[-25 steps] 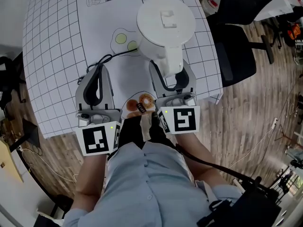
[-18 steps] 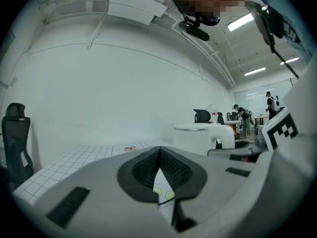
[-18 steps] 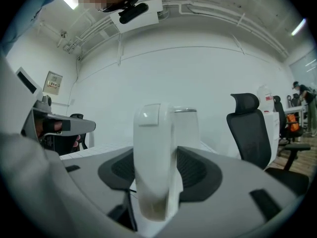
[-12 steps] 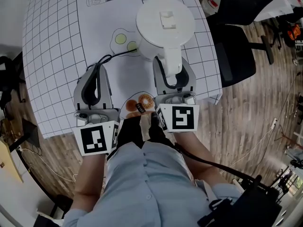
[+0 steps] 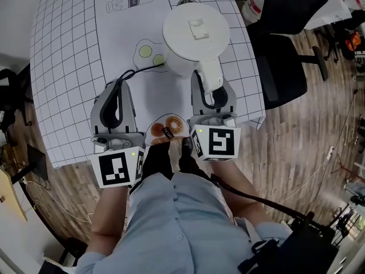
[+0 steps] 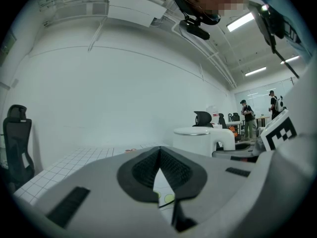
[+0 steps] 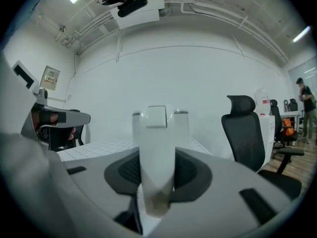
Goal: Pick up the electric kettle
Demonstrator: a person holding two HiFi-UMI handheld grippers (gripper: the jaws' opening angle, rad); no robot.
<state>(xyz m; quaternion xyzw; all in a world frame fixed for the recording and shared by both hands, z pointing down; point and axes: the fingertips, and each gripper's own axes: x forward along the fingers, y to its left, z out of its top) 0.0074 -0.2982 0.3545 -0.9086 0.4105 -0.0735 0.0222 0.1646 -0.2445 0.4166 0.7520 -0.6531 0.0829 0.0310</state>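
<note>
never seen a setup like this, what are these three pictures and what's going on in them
A person holds a two-jaw gripper in each hand; there is no robot arm. The head view looks down from a camera on their head; the two gripper views come from cameras riding on the grippers. On the grid mat are a white electric kettle and a black cable. The right gripper has just been closing its jaws, which now clamp the kettle's handle. The left gripper is shut and empty.
</note>
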